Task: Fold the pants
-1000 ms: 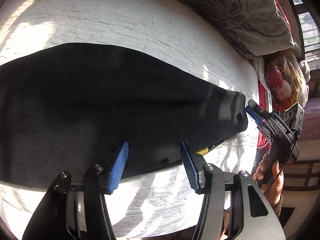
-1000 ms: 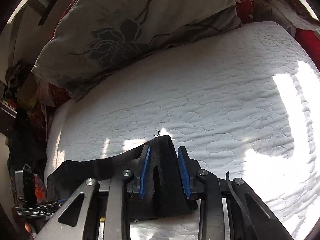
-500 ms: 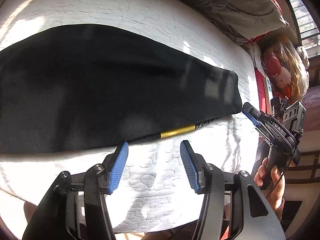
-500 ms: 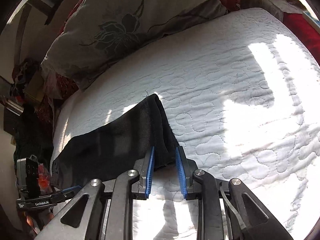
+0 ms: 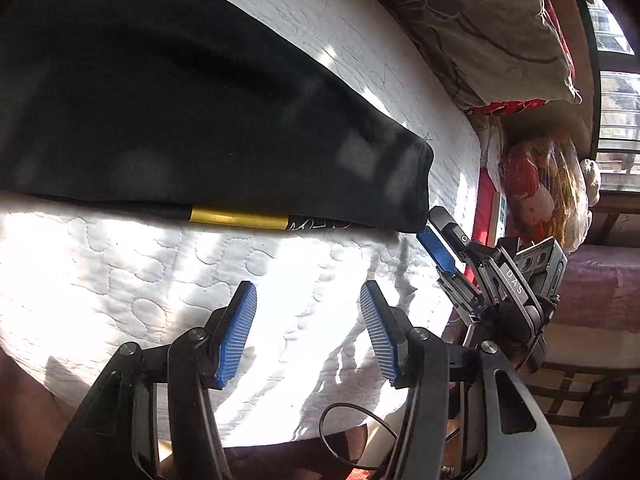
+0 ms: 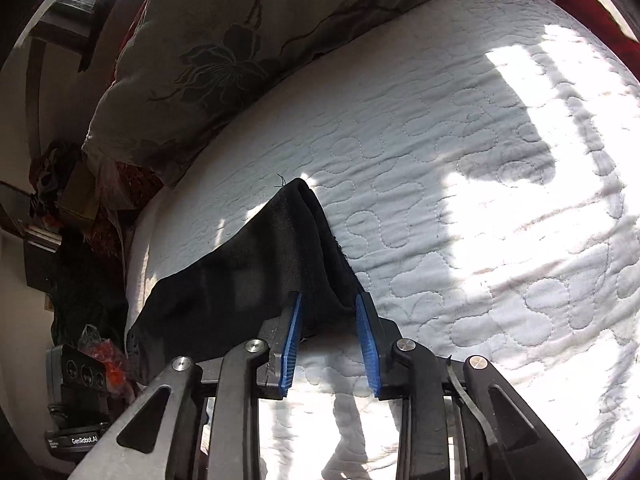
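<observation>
Black pants point(image 5: 168, 120) lie flat on the white quilted bed point(image 5: 120, 272), folded lengthwise into a long dark band; a yellow stripe point(image 5: 238, 218) runs along the near edge, with some pale print just right of it. One end of the pants finishes in a stitched hem at the right of the left wrist view. In the right wrist view the same end point(image 6: 288, 248) is bunched into a raised ridge that tapers to a point with a loose thread.

Right gripper point(image 6: 328, 344): angled downward at the bed, blue fingers point(image 6: 292, 340) on either side of the bunched cloth. Fingers are opening; cloth sits between them, left pad appears against the fabric edge, right pad beside it with no clear pinch. From the left wrist view the right gripper point(image 5: 438, 240) sits just at the hem corner, tip touching or nearly touching the cloth; cannot tell which.

Left gripper point(image 5: 308, 332): tilted down over bare bed, near side of the pants, apart from the cloth. Fingers point(image 5: 240, 332) spread, nothing between them but quilt.

Surroundings: grey floral pillow point(image 6: 208, 60) along the far edge of the bed; red fabric point(image 5: 504, 106) under it; a clear bag of coloured items point(image 5: 536, 188) beside the bed by a window point(image 5: 612, 92)
</observation>
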Demonstrator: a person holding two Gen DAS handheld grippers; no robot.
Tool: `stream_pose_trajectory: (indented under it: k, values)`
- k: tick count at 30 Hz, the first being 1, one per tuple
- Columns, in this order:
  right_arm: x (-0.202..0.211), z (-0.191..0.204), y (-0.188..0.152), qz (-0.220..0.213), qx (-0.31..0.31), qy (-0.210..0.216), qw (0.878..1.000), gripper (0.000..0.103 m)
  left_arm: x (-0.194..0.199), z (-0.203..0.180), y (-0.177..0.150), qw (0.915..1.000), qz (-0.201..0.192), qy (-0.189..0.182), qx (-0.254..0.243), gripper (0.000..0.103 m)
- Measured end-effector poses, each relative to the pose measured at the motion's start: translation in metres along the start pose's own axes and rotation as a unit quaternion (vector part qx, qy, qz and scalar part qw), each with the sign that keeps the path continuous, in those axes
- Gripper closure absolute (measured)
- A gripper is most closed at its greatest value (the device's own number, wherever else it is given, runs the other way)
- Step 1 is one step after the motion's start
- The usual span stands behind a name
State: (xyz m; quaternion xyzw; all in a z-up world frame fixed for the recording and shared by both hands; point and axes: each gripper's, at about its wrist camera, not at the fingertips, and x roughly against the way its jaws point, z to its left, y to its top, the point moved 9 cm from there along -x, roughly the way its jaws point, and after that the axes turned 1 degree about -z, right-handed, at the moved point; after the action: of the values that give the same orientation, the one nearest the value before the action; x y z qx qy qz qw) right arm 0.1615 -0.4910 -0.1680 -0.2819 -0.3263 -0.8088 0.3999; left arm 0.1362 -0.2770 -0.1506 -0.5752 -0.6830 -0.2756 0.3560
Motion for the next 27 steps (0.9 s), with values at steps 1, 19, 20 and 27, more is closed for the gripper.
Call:
stream_pose_trajectory:
  k: [1, 19, 20, 27]
  values:
    - [0.003, -0.002, 0.006, -0.006, -0.011, 0.006, 1.0, 0.041, -0.005, -0.004, 0.001, 0.9999, -0.003, -0.002, 0.013, 0.051]
    - [-0.031, -0.03, 0.062, 0.048, -0.076, 0.114, 0.99, 0.036, -0.066, -0.022, 0.001, 0.9878, -0.039, 0.035, 0.147, 0.04]
    - [-0.036, -0.029, 0.065, 0.058, -0.075, 0.122, 0.988, 0.034, -0.067, -0.021, -0.001, 0.9855, -0.042, 0.028, 0.162, 0.04]
    - [-0.066, -0.001, 0.075, 0.139, -0.024, 0.147, 0.979, 0.026, -0.062, -0.008, 0.015, 0.967, -0.058, 0.003, 0.248, 0.04]
